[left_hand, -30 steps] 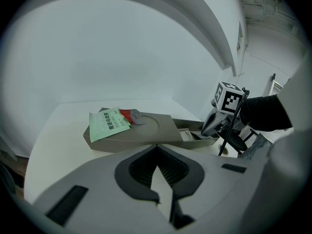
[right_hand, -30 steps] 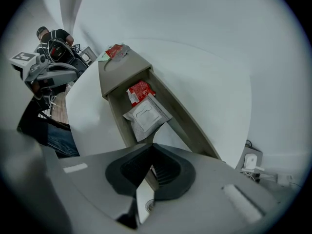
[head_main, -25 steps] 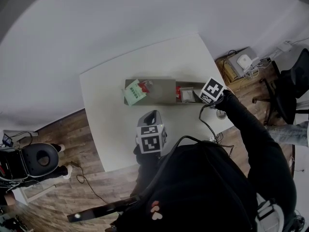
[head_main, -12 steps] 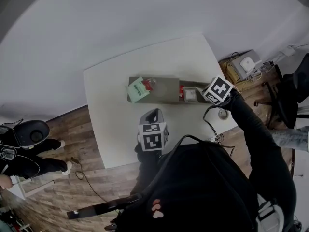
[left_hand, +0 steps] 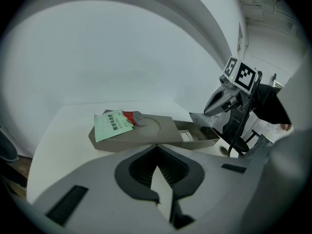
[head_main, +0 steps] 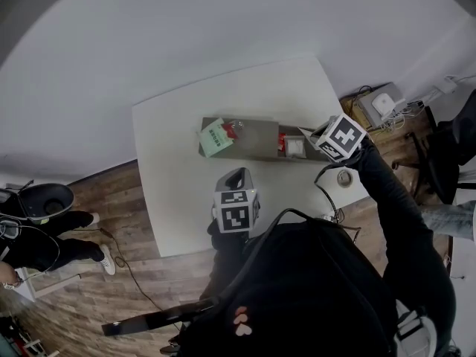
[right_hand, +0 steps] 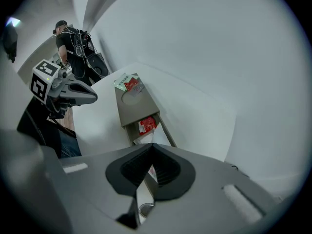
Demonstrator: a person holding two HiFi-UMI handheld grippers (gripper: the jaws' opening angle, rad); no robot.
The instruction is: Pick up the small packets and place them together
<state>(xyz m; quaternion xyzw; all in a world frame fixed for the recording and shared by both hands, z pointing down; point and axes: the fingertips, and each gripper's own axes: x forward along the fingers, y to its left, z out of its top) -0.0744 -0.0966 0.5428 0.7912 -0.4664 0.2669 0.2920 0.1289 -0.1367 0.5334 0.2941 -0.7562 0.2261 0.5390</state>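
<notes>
The right gripper (head_main: 316, 134) hides most of the small packet (left_hand: 200, 118) it pinches, and the end of the tray (head_main: 256, 141). The words on the green packet (head_main: 216, 137) are too small to read.

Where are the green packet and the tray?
green packet (head_main: 216, 137), head view, middle of its face.
tray (head_main: 256, 141), head view, bare top surface near its middle.

White table (head_main: 171, 192); wood floor (head_main: 89, 311); pale wall (head_main: 186, 28)

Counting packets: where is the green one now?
The green packet lies at the left end of the grey tray in the head view, beside a red packet.
</notes>
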